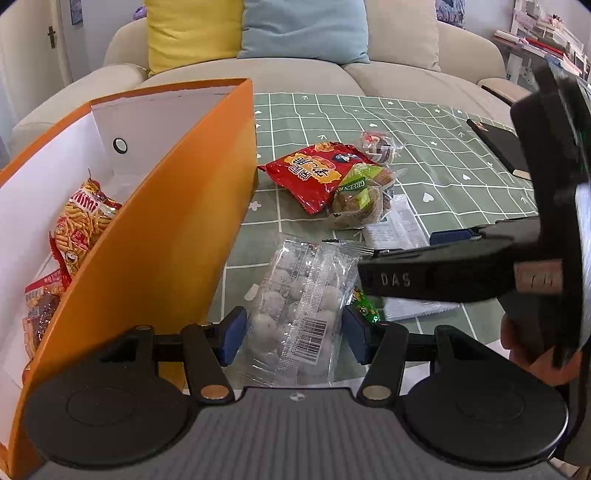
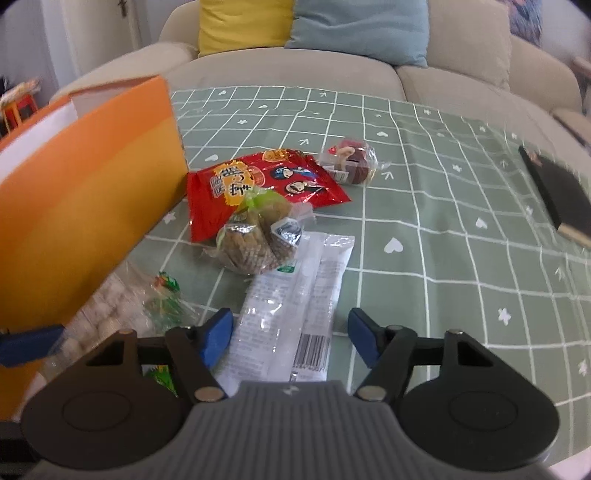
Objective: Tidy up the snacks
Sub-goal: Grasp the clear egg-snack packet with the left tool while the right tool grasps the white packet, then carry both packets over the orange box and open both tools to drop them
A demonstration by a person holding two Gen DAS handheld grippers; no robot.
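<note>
An orange box [image 1: 155, 236] with a white inside stands on the desk [image 1: 443, 155], which wears a green checked cloth; the box serves as the landmark here. Inside it lie a yellow snack bag [image 1: 86, 225] and, nearer the camera, a red packet [image 1: 38, 314].

Just to the right of the box, a clear bag of white balls [image 1: 295, 306] lies flat on the cloth. The left gripper [image 1: 293, 332] straddles it, its blue pads standing off from the bag's sides, so it is released, with the bag between its fingers. A small green packet [image 1: 364, 306] peeks out at the bag's right edge.

Further right of the box, a long white packet [image 2: 295, 295] lies on the cloth. The right gripper [image 2: 291, 339] is over its near end, fingers spread clear of the wrapper on both sides, also released. A hand [image 1: 524, 347] holds this gripper.

Beyond these, to the right of the box's far corner, a red bag [image 2: 266, 184] lies flat, with a clear bag of brown cakes [image 2: 255, 236] resting partly on it. A small wrapped brown cake [image 2: 351, 162] sits farther right of the box, apart from the red bag. A dark flat object [image 2: 557, 192] lies at the desk's right edge, farthest from the box. Behind the desk stands a beige sofa [image 2: 461, 48] with a yellow cushion [image 2: 243, 22] and a blue cushion [image 2: 362, 26].
</note>
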